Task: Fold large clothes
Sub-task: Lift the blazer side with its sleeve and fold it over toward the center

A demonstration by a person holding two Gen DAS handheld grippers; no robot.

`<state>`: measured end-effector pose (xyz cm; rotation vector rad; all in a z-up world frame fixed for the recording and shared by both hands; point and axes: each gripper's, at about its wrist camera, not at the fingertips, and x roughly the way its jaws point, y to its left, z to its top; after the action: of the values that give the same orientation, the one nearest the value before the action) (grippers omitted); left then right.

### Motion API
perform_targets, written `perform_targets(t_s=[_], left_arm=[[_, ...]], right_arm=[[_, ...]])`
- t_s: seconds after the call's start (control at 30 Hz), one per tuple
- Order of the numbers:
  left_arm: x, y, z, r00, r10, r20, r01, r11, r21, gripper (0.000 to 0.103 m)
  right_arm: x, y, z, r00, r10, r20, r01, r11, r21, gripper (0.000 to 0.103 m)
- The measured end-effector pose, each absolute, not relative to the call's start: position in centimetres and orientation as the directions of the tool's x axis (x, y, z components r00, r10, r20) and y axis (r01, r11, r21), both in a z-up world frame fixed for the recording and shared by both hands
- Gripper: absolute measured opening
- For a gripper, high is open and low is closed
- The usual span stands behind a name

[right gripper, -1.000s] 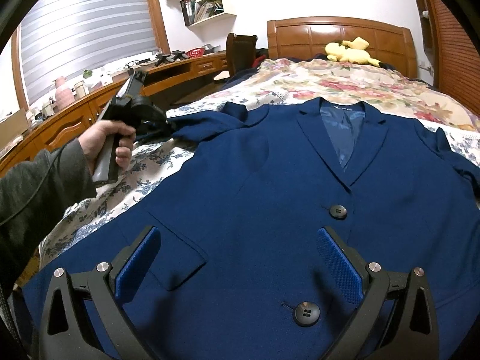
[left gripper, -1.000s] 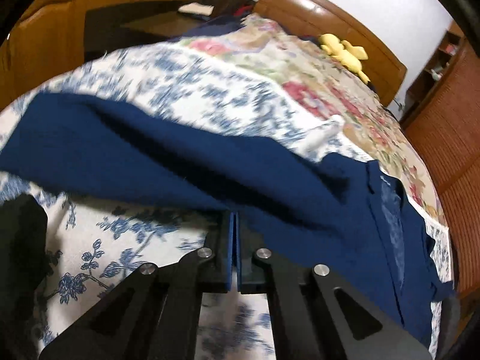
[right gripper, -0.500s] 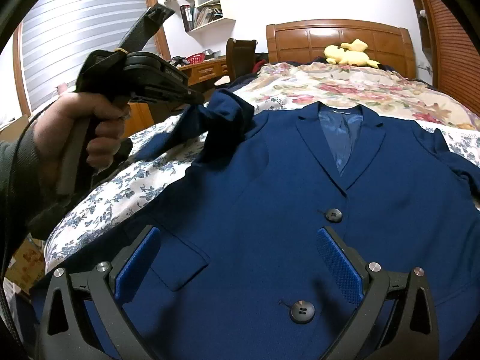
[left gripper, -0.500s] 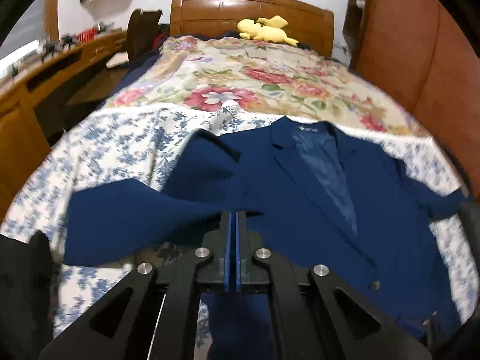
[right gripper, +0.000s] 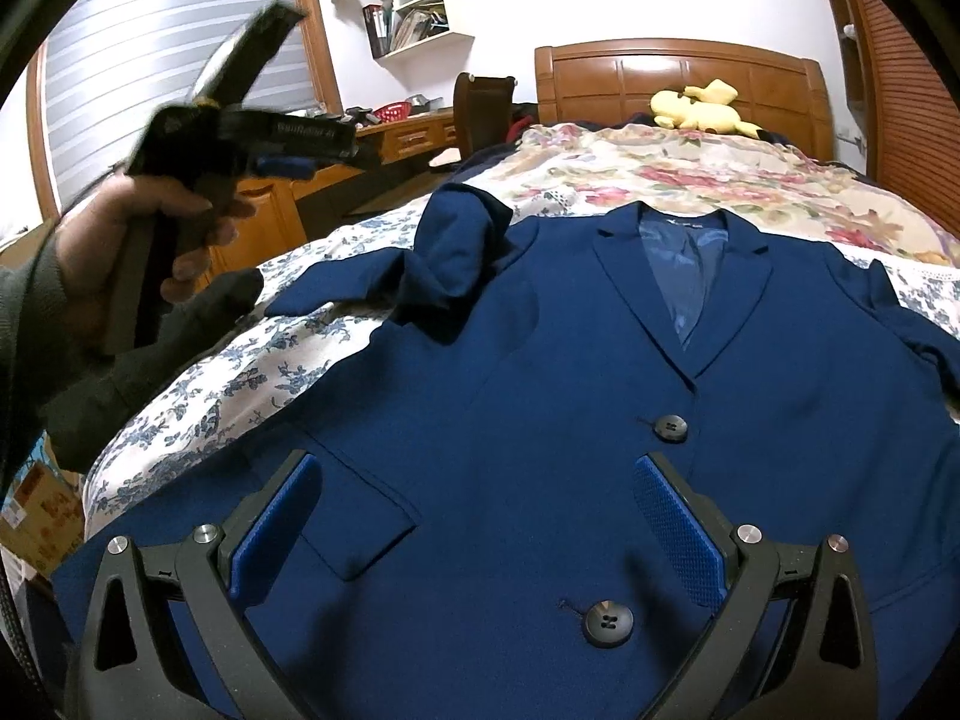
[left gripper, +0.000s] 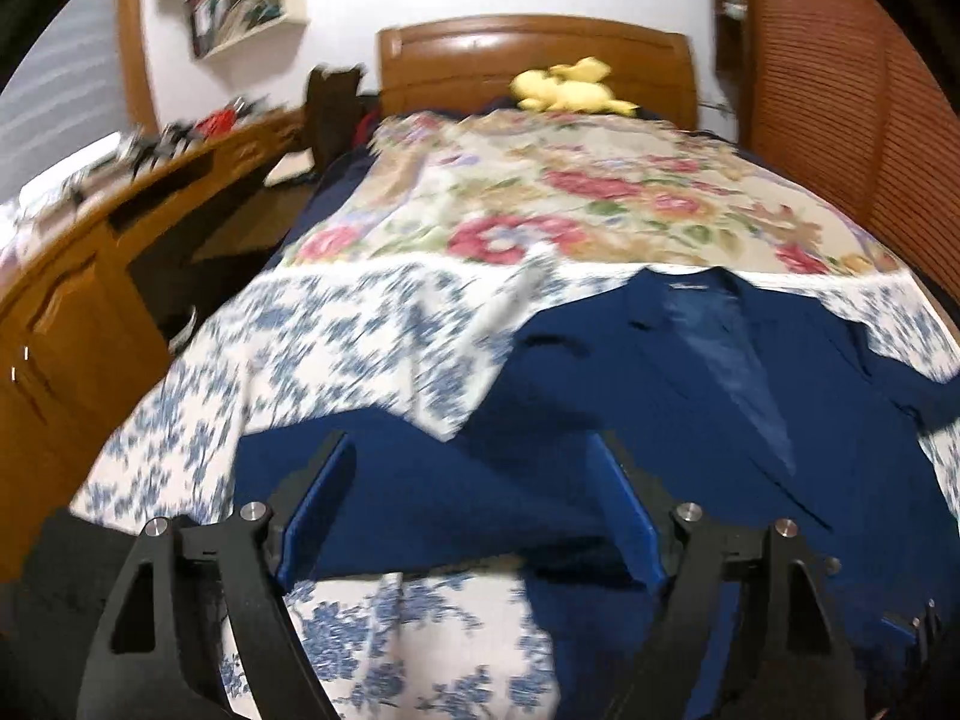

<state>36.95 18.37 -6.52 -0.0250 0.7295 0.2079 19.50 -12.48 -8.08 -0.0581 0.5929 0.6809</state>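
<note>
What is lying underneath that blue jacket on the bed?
The blue jacket lies on a blue-and-white floral sheet, which shows along its edges. A flowered quilt begins behind the collar. Anything directly beneath the jacket is covered.

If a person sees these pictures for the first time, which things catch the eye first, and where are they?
The navy blue blazer lies spread face up across the near part of the bed, with its sleeve bunched up at the shoulder nearest the desk. A yellow plush toy sits at the wooden headboard. The left tool has just been opening and holds nothing; the right tool hangs open over the blazer's front.
</note>
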Motion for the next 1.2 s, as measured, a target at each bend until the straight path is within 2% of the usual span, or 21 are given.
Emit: perform_targets(t_s=[0.37, 0.67, 0.7, 0.73, 0.77, 0.8, 0.83, 0.87, 0.9, 0.93, 1.03, 1.2], left_arm=[[37.0, 28.9, -15.1, 0.588, 0.274, -0.761, -0.409, 0.912, 0.012, 0.08], [38.2, 29.3, -18.9, 0.517, 0.255, -0.817, -0.388, 0.921, 0.042, 0.078], [38.3, 29.3, -18.9, 0.514, 0.249, -0.821, -0.387, 0.921, 0.037, 0.076], [38.6, 29.4, -19.0, 0.515, 0.231, -0.825, -0.383, 0.924, 0.019, 0.069], [38.7, 29.5, -18.9, 0.52, 0.215, -0.826, -0.377, 0.926, 0.004, 0.056], [38.8, 29.4, -18.8, 0.523, 0.195, -0.83, -0.367, 0.93, -0.013, 0.051], [38.9, 29.3, -18.8, 0.518, 0.188, -0.834, -0.365, 0.931, -0.017, 0.041], [39.1, 29.1, -18.8, 0.512, 0.189, -0.838, -0.361, 0.932, -0.011, 0.027], [39.3, 29.0, -18.7, 0.507, 0.189, -0.841, -0.355, 0.935, -0.004, 0.02], [39.4, 28.8, -18.6, 0.504, 0.187, -0.843, -0.349, 0.937, -0.001, 0.007], [39.3, 27.9, -17.5, 0.51, 0.25, -0.823, -0.369, 0.928, 0.053, 0.004], [38.7, 23.3, -11.9, 0.613, 0.301, -0.73, -0.325, 0.939, 0.115, 0.004]], right_arm=[[19.9, -12.3, -8.4, 0.607, 0.577, -0.547, -0.608, 0.78, 0.147, 0.103], [19.9, -12.2, -8.4, 0.607, 0.576, -0.548, -0.608, 0.78, 0.148, 0.103], [20.0, -12.2, -8.4, 0.607, 0.576, -0.547, -0.608, 0.78, 0.148, 0.103], [20.0, -12.2, -8.4, 0.607, 0.576, -0.547, -0.608, 0.78, 0.148, 0.103], [20.0, -12.2, -8.4, 0.607, 0.576, -0.547, -0.608, 0.78, 0.148, 0.103], [20.0, -12.2, -8.4, 0.608, 0.576, -0.546, -0.607, 0.781, 0.148, 0.103], [20.0, -12.2, -8.4, 0.608, 0.577, -0.546, -0.607, 0.781, 0.148, 0.103], [20.0, -12.3, -8.4, 0.608, 0.577, -0.545, -0.608, 0.78, 0.148, 0.103], [20.0, -12.3, -8.5, 0.609, 0.577, -0.544, -0.607, 0.781, 0.148, 0.103], [19.9, -12.3, -8.5, 0.609, 0.577, -0.544, -0.607, 0.781, 0.148, 0.103], [19.9, -12.3, -8.5, 0.609, 0.577, -0.544, -0.607, 0.781, 0.147, 0.103], [19.7, -12.4, -8.3, 0.616, 0.576, -0.538, -0.604, 0.783, 0.146, 0.103]])
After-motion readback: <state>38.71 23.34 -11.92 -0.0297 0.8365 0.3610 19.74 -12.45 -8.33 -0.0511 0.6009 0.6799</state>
